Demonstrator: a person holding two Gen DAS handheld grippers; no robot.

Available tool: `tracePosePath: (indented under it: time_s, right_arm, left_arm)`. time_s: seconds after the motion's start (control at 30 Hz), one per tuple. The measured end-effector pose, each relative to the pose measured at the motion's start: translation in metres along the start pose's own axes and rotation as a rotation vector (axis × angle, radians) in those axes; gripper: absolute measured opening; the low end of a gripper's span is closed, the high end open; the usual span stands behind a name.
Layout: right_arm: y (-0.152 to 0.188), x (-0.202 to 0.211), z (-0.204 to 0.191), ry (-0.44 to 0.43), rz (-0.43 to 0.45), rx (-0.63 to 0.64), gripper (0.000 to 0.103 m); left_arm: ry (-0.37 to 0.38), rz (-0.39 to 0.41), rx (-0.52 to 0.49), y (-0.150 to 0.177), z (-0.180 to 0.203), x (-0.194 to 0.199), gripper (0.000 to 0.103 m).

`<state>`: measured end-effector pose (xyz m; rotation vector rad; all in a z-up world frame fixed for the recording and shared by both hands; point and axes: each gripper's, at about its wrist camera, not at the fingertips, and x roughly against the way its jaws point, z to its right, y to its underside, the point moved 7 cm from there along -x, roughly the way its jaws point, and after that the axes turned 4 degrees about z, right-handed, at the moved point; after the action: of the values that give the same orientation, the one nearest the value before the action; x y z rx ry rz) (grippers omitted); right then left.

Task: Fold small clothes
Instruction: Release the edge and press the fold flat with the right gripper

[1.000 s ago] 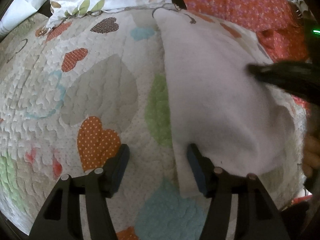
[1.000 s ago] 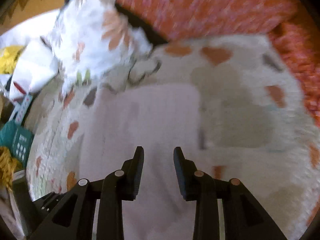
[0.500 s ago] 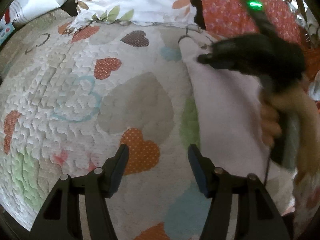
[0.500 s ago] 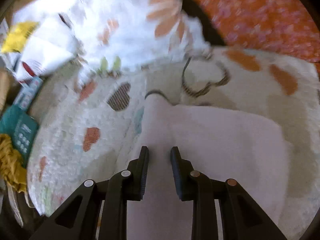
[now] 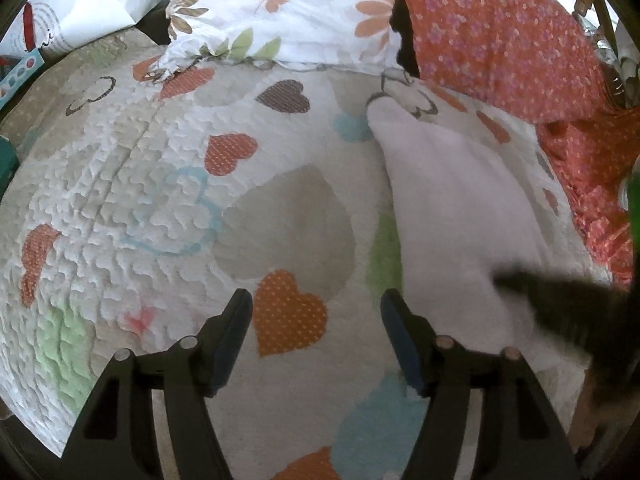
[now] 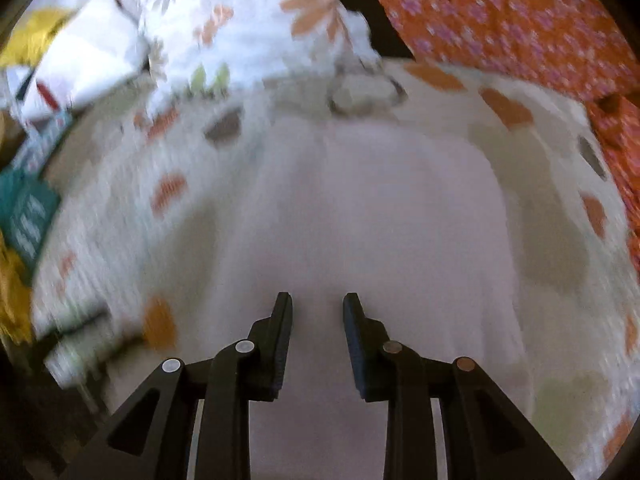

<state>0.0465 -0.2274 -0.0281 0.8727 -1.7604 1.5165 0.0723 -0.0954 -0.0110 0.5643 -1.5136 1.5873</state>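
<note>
A pale folded cloth [image 5: 452,200] lies flat on the heart-patterned quilt [image 5: 160,184], to the right in the left wrist view and in the middle of the right wrist view [image 6: 372,220]. My left gripper [image 5: 316,308] is open and empty over the quilt, just left of the cloth's edge. My right gripper [image 6: 316,308] is open and empty above the near part of the cloth; it shows as a dark blur at the right in the left wrist view [image 5: 560,304].
A floral white pillow [image 5: 280,12] and an orange flowered cover [image 5: 500,36] lie at the far side. Papers and a teal box [image 6: 28,212] sit off the quilt's left edge, with something yellow [image 6: 12,292] near them.
My right gripper has pulled back from the cloth's far end to its near part and opened wider. My left gripper has stayed open beside the cloth's left edge.
</note>
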Motion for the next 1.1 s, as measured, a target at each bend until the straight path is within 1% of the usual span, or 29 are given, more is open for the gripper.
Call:
tracePosePath:
  time_s: [0.07, 0.1, 0.13, 0.2, 0.3, 0.33, 0.4, 0.43, 0.5, 0.6, 0.67, 0.7, 0.73, 0.77, 0.8, 0.83, 0.87, 0.9, 0.93, 0.97, 1.03, 1.07, 1.1]
  right_arm:
    - [0.039, 0.003, 0.025, 0.079, -0.085, 0.02, 0.029]
    - [0.051, 0.007, 0.038, 0.086, -0.1, 0.003, 0.029]
    - [0.062, 0.013, 0.049, 0.072, -0.102, -0.022, 0.029]
    - [0.071, 0.027, 0.062, 0.072, -0.108, -0.038, 0.029]
    - [0.073, 0.045, 0.077, 0.121, -0.137, -0.055, 0.029]
    - [0.069, 0.053, 0.083, 0.137, -0.115, -0.066, 0.031]
    - [0.053, 0.063, 0.094, 0.149, -0.051, -0.08, 0.036]
    - [0.045, 0.067, 0.1, 0.159, -0.022, -0.091, 0.04]
    - [0.034, 0.068, 0.11, 0.177, 0.019, -0.117, 0.042]
    - [0.032, 0.063, 0.115, 0.191, 0.055, -0.13, 0.044]
    - [0.037, 0.052, 0.12, 0.225, 0.018, -0.145, 0.044]
    - [0.037, 0.048, 0.12, 0.217, 0.003, -0.159, 0.044]
    - [0.035, 0.045, 0.121, 0.191, -0.004, -0.179, 0.044]
    - [0.034, 0.045, 0.122, 0.169, -0.004, -0.192, 0.044]
    - [0.034, 0.045, 0.121, 0.158, 0.0, -0.199, 0.044]
    - [0.032, 0.046, 0.119, 0.157, 0.008, -0.199, 0.045]
    - [0.032, 0.048, 0.118, 0.158, 0.015, -0.197, 0.046]
    - [0.031, 0.05, 0.116, 0.155, 0.023, -0.197, 0.046]
    - [0.029, 0.053, 0.114, 0.149, 0.036, -0.199, 0.046]
    - [0.029, 0.056, 0.112, 0.147, 0.05, -0.197, 0.046]
    - [0.026, 0.065, 0.105, 0.15, 0.088, -0.182, 0.049]
    - [0.024, 0.069, 0.102, 0.151, 0.106, -0.172, 0.051]
    - [0.023, 0.072, 0.099, 0.152, 0.122, -0.161, 0.052]
  left_arm:
    - [0.004, -0.005, 0.001, 0.002, 0.006, -0.004, 0.066]
    - [0.004, -0.006, 0.0, 0.003, 0.01, -0.006, 0.066]
    - [0.003, -0.007, -0.005, 0.003, 0.013, -0.008, 0.066]
    - [-0.004, -0.008, -0.023, 0.006, 0.022, -0.012, 0.066]
    - [-0.004, -0.014, -0.063, 0.01, 0.036, -0.02, 0.066]
    - [-0.011, -0.023, -0.085, 0.013, 0.041, -0.023, 0.066]
    - [-0.068, -0.053, -0.145, 0.02, 0.049, -0.032, 0.066]
    - [-0.082, -0.058, -0.16, 0.023, 0.05, -0.035, 0.066]
    - [-0.087, -0.047, -0.162, 0.023, 0.05, -0.035, 0.067]
    - [-0.076, -0.024, -0.131, 0.019, 0.043, -0.028, 0.067]
    - [-0.105, 0.035, -0.124, 0.011, 0.037, -0.016, 0.067]
    - [-0.137, 0.082, -0.127, 0.005, 0.035, -0.007, 0.068]
    - [-0.172, 0.129, -0.13, 0.0, 0.033, 0.003, 0.07]
    - [-0.206, 0.188, -0.131, -0.006, 0.031, 0.015, 0.077]
    - [-0.235, 0.263, -0.127, -0.013, 0.03, 0.031, 0.086]
    - [-0.258, 0.334, -0.123, -0.019, 0.029, 0.047, 0.091]
    - [-0.285, 0.411, -0.121, -0.024, 0.028, 0.064, 0.1]
    - [-0.308, 0.491, -0.119, -0.028, 0.028, 0.082, 0.103]
    - [-0.324, 0.554, -0.119, -0.03, 0.028, 0.097, 0.103]
    - [-0.321, 0.621, -0.122, -0.031, 0.03, 0.113, 0.103]
    - [-0.267, 0.672, -0.136, -0.031, 0.034, 0.13, 0.103]
    - [-0.249, 0.666, -0.141, -0.032, 0.036, 0.132, 0.103]
    - [-0.225, 0.643, -0.146, -0.03, 0.038, 0.131, 0.103]
